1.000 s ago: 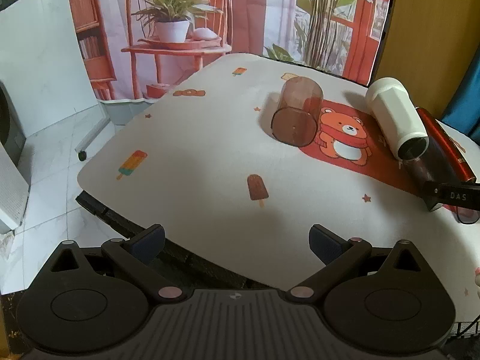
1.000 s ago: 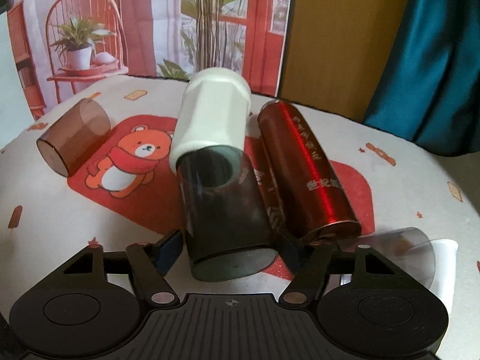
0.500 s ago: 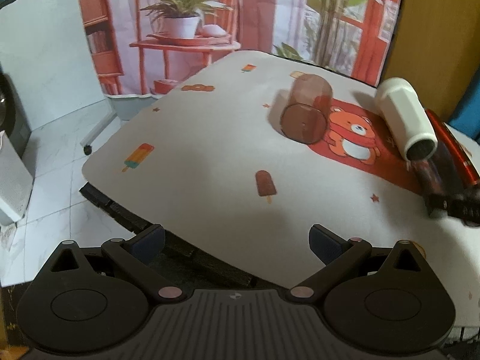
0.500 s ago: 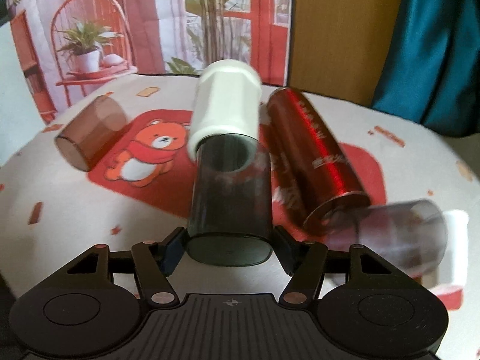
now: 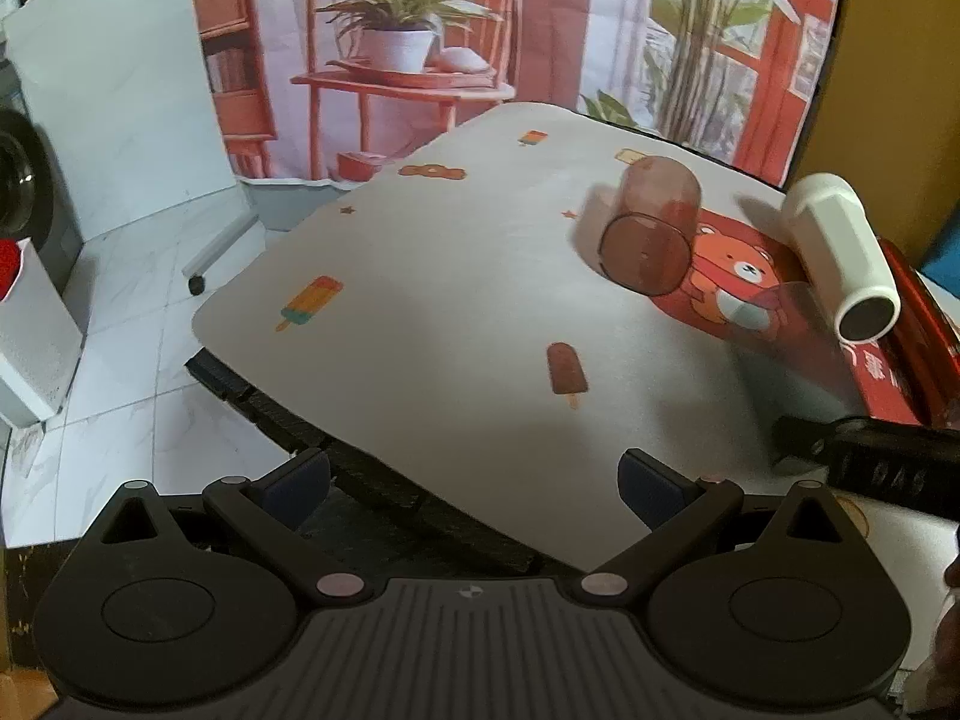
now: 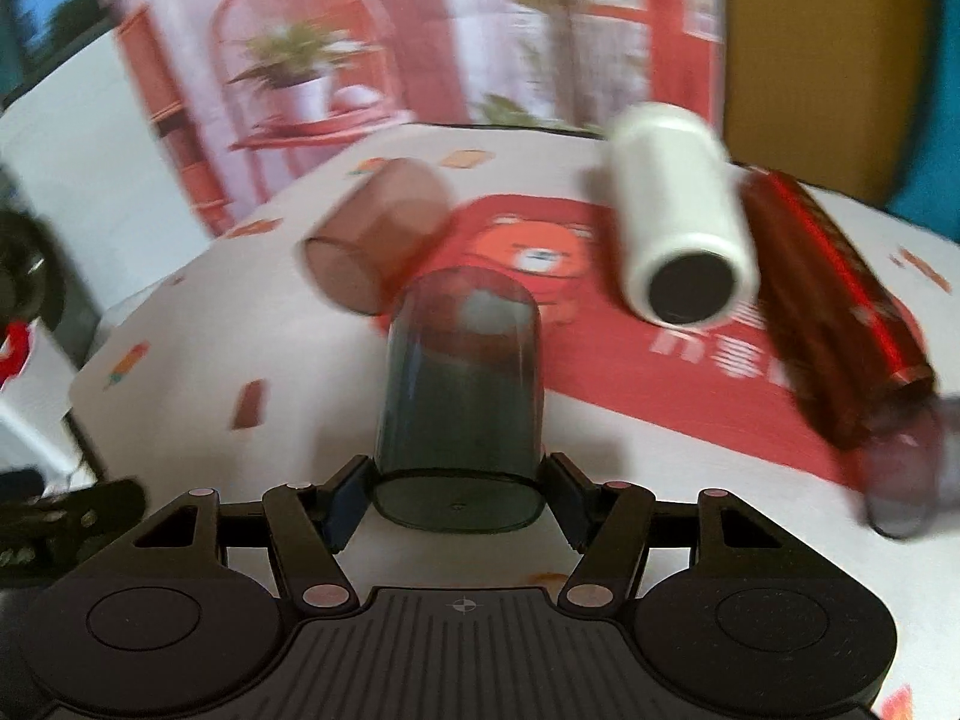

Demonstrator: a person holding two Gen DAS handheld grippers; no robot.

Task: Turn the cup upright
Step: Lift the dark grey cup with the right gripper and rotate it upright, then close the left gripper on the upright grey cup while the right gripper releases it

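Observation:
My right gripper (image 6: 459, 498) is shut on a dark smoky see-through cup (image 6: 461, 396), gripped near its base, with its length pointing away from me above the table. The same cup shows faintly in the left wrist view (image 5: 792, 324). A brown see-through cup (image 6: 375, 234) lies on its side at the left; it also shows in the left wrist view (image 5: 651, 234). My left gripper (image 5: 474, 480) is open and empty, hovering off the table's near-left edge.
A white cup (image 6: 678, 222) and a red metallic cylinder (image 6: 834, 312) lie on their sides on the red bear mat (image 6: 630, 354). Another grey see-through cup (image 6: 912, 468) lies at the right. The tablecloth's edge (image 5: 252, 348) drops to tiled floor at the left.
My right gripper has closed on the dark cup, lifted it away from the white cup and swung it left, with motion blur. My left gripper has drawn back and left.

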